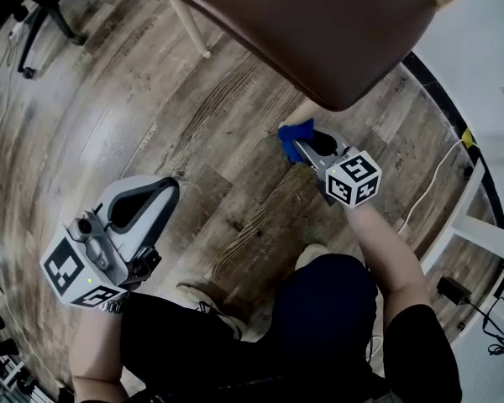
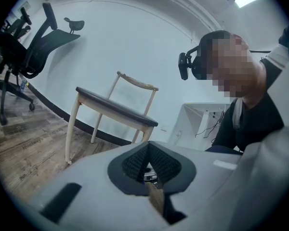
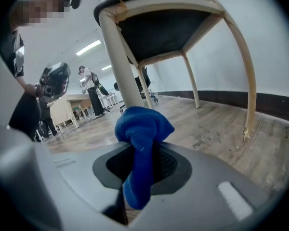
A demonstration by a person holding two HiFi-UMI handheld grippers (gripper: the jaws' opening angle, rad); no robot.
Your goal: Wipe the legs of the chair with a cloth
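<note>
A wooden chair with a brown seat (image 1: 319, 23) stands in front of me. My right gripper (image 1: 309, 147) is shut on a bunched blue cloth (image 1: 294, 135), held low against the chair's near pale leg (image 1: 307, 110). In the right gripper view the cloth (image 3: 142, 129) sits right in front of that leg (image 3: 116, 57) and hides its lower part; the right gripper (image 3: 143, 155) clamps the cloth's tail. My left gripper (image 1: 143, 206) hangs at lower left, away from the chair, shut with nothing in it. The left gripper view shows the left gripper (image 2: 148, 166) and the whole chair (image 2: 116, 110) at a distance.
Wood plank floor all around. An office chair base (image 1: 42, 11) stands at top left, also seen as an office chair (image 2: 31, 52). A white cable (image 1: 428, 183), a white frame (image 1: 483, 233) and a black adapter (image 1: 454, 289) lie at right. People stand far off (image 3: 89, 90).
</note>
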